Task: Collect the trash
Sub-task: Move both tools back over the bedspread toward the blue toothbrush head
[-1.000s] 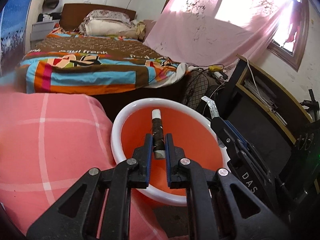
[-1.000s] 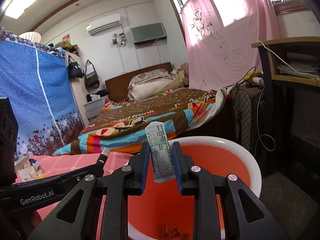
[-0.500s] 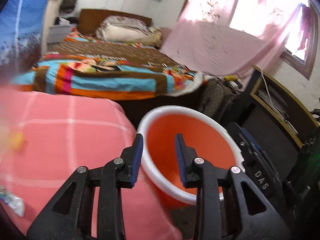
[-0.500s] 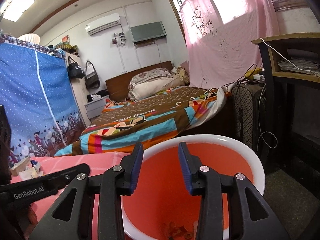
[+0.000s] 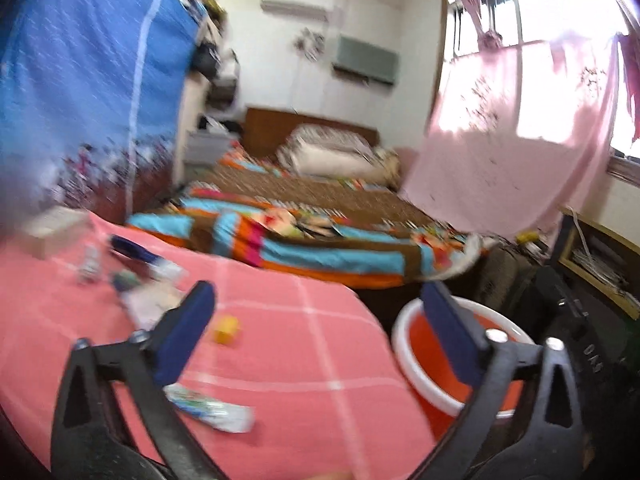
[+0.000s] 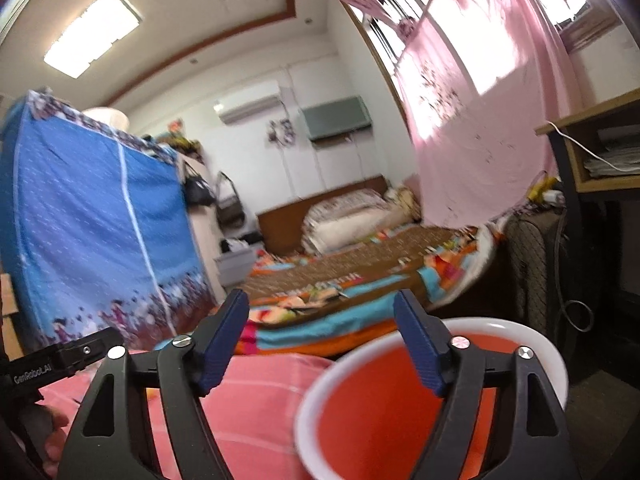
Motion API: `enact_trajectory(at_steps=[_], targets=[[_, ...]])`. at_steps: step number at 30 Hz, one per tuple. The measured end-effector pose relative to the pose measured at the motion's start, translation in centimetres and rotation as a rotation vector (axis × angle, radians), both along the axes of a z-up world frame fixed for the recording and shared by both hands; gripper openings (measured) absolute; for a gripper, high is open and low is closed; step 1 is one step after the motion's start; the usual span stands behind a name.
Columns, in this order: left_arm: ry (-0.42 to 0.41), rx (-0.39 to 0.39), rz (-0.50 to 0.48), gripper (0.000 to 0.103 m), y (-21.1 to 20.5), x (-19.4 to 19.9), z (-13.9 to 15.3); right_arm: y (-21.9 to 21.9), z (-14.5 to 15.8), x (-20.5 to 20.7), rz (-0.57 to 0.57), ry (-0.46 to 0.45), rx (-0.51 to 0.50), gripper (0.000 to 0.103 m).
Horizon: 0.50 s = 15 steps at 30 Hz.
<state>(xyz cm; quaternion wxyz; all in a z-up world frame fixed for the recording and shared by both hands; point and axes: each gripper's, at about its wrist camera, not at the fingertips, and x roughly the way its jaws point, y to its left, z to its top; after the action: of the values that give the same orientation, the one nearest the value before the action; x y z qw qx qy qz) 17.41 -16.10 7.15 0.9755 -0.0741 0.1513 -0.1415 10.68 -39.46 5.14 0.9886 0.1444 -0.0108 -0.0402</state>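
Note:
An orange bucket with a white rim point(image 5: 404, 328) stands on the floor right of the pink checked table point(image 5: 280, 360); it also shows in the right wrist view point(image 6: 400, 408). My left gripper point(image 5: 316, 324) is wide open and empty above the table's right edge. Trash lies on the table: a small yellow piece point(image 5: 226, 330), a crumpled wrapper point(image 5: 212, 406), and several blurred bits point(image 5: 132, 276) at the far left. My right gripper point(image 6: 322, 334) is wide open and empty above the bucket's near rim.
A bed with a striped blanket point(image 5: 320, 236) lies behind the table. A blue fabric wardrobe point(image 5: 88, 92) stands at the left. A dark desk with shelves point(image 5: 592, 264) and a pink curtain point(image 6: 480, 120) are at the right. A small box point(image 5: 52, 228) sits on the table's far left.
Both grippers let their pieces go over the bucket and opened wide. The left gripper swung left and up toward the table. The right gripper tilted up.

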Motion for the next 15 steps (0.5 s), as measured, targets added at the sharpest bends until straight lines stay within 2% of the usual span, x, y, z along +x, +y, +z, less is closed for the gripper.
enact_trajectory(at_steps=[2, 4, 9, 15], targets=[[-0.043, 0.008, 0.035, 0.103, 1.7, -1.0, 0.1, 0.8, 0.3, -0.2, 0.023, -0.027, -0.013, 0.079], [-0.067, 0.019, 0.070, 0.103, 3.1, -1.8, 0.1, 1.6, 0.4, -0.3, 0.046, -0.047, -0.019, 0.087], [-0.099, 0.021, 0.140, 0.103, 6.1, -3.3, 0.0, 4.1, 0.7, -0.3, 0.132, -0.104, -0.044, 0.103], [-0.112, 0.040, 0.208, 0.103, 9.1, -4.7, -0.5, 7.4, 0.9, -0.1, 0.231, -0.135, -0.105, 0.103]])
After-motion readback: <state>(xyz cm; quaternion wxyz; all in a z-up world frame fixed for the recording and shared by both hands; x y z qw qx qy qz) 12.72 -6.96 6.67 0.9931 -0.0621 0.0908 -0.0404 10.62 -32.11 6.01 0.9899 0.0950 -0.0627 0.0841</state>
